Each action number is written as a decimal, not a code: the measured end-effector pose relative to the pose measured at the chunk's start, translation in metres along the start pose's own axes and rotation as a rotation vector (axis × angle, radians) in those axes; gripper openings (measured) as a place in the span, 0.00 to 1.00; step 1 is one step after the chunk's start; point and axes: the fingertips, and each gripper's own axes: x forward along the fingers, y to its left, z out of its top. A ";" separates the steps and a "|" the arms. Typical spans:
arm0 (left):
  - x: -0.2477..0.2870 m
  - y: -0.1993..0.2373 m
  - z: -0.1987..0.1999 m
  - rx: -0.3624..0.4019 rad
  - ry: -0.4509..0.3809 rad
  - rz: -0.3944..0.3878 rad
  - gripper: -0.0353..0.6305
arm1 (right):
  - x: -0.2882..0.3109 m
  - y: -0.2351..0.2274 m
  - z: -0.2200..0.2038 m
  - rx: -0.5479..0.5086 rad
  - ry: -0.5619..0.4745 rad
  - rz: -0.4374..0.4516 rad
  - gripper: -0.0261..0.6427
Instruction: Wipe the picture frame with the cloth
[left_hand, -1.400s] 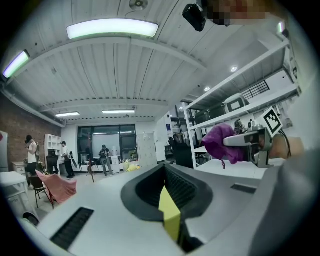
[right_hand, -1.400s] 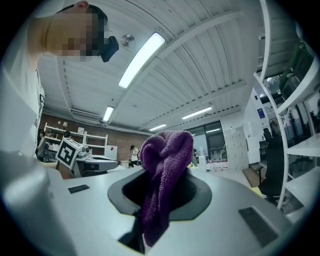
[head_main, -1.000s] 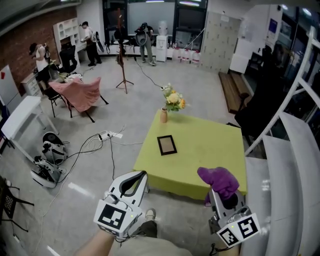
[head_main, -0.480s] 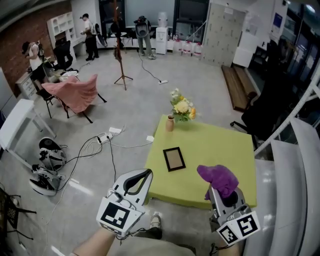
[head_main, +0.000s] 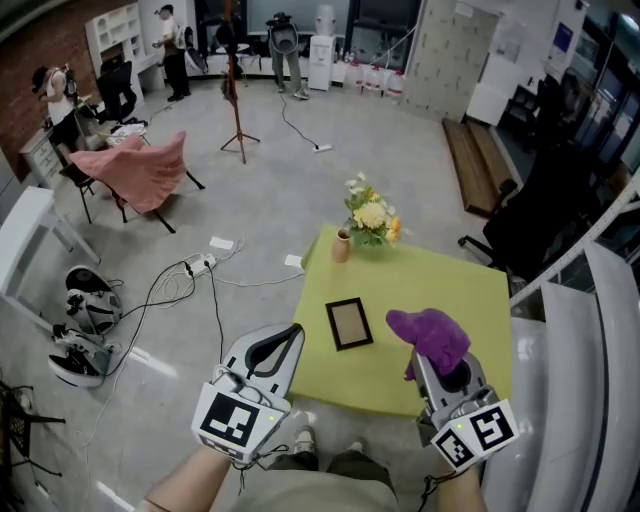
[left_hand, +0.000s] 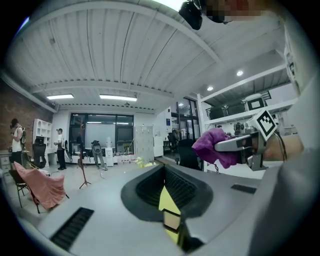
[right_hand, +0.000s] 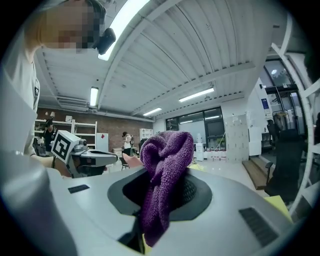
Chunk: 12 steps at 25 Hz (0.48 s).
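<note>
A dark-framed picture frame (head_main: 349, 324) lies flat on the yellow-green table (head_main: 440, 285), left of its middle. My right gripper (head_main: 441, 368) is shut on a purple cloth (head_main: 431, 337), which bunches above the jaws over the table's near right part, to the right of the frame. In the right gripper view the cloth (right_hand: 165, 175) hangs down between the jaws. My left gripper (head_main: 291, 334) is shut and holds nothing; its tip hovers at the table's near left edge, short of the frame. Through the left gripper's (left_hand: 169, 212) narrow slit a strip of yellow table shows.
A vase of flowers (head_main: 368, 222) stands at the table's far left corner. A white rack (head_main: 600, 330) rises at the right, with a black chair (head_main: 530, 215) behind the table. Cables (head_main: 190, 275) and devices (head_main: 78, 330) lie on the floor at left. People stand far back.
The table and frame have come nearer and now lie under both gripper tips. Both grippers moved forward together. The cloth stays in the right gripper.
</note>
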 end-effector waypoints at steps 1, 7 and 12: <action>0.003 0.004 -0.002 0.001 0.006 0.003 0.06 | 0.007 -0.001 -0.001 0.000 0.009 0.006 0.17; 0.031 0.015 -0.008 -0.019 0.023 0.029 0.06 | 0.043 -0.020 -0.013 0.020 0.044 0.053 0.17; 0.056 0.023 -0.018 -0.045 0.042 0.075 0.06 | 0.073 -0.045 -0.027 0.026 0.083 0.109 0.17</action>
